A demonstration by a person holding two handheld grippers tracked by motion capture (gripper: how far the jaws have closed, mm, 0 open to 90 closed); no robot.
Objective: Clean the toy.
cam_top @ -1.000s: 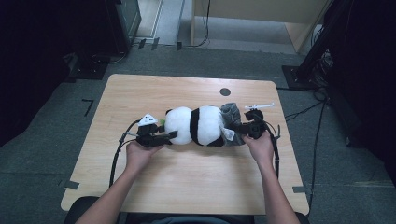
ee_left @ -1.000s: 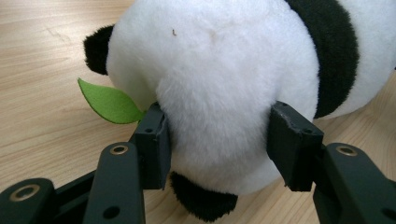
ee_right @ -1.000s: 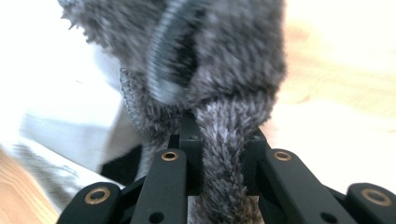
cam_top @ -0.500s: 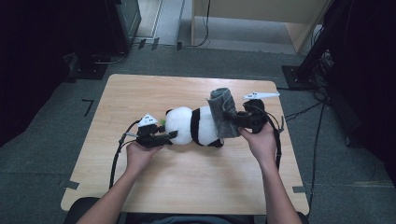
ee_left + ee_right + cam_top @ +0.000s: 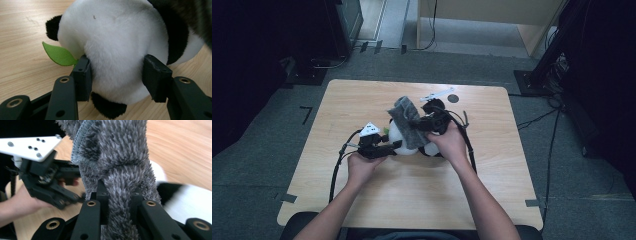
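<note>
A black-and-white panda plush (image 5: 398, 144) lies in the middle of the wooden table (image 5: 492, 180). My left gripper (image 5: 393, 147) is shut on its white end; in the left gripper view both pads press into the panda's fur (image 5: 117, 55), beside a green felt leaf (image 5: 58, 53). My right gripper (image 5: 420, 125) is shut on a grey furry cloth (image 5: 407, 120) and holds it raised above the panda. In the right gripper view the grey cloth (image 5: 117, 162) is pinched between the jaws, with the left gripper (image 5: 50, 182) beyond it and the panda (image 5: 190, 200) below right.
A small black round mark (image 5: 453, 98) sits on the table behind the right hand. Black cables trail from both grippers across the tabletop. Dark stands and cables stand on the floor around the table.
The right gripper has lifted the grey cloth from the panda's right end, up and leftward over the plush. The left gripper has kept still on the panda.
</note>
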